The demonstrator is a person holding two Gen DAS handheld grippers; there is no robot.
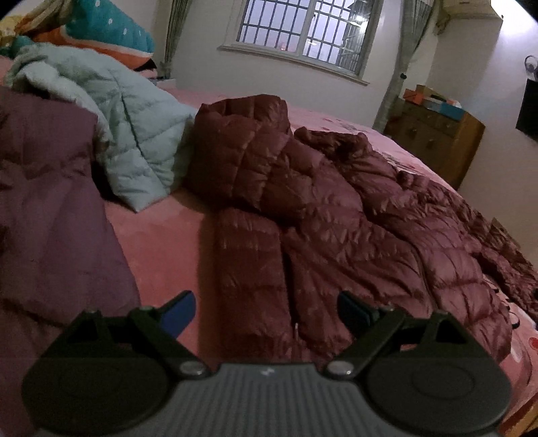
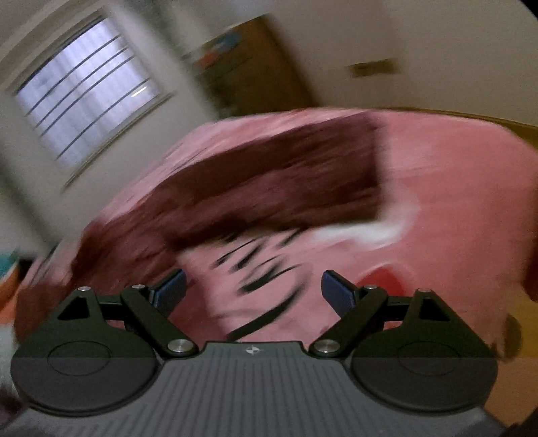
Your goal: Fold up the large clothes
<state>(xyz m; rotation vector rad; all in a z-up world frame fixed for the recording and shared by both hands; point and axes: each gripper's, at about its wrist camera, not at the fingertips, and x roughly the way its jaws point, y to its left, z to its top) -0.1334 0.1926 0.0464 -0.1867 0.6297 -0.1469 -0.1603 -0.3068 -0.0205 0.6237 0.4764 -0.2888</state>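
Note:
A dark red quilted down jacket (image 1: 336, 215) lies spread across the pink bed (image 1: 161, 242), hood toward the far side, one sleeve (image 1: 248, 269) running toward me. My left gripper (image 1: 265, 312) hovers open just above that sleeve's near end, nothing between its blue pads. The right wrist view is heavily blurred: the same dark red jacket (image 2: 269, 181) crosses the pink sheet (image 2: 454, 201). My right gripper (image 2: 254, 290) stands open over bare sheet printed with black marks, short of the jacket's edge.
A pale mint padded jacket (image 1: 134, 134) and a purple garment (image 1: 50, 208) lie piled on the bed's left. Pillows (image 1: 107, 30) sit far left. A barred window (image 1: 302, 30), curtains and a wooden dresser (image 1: 437, 141) stand beyond the bed.

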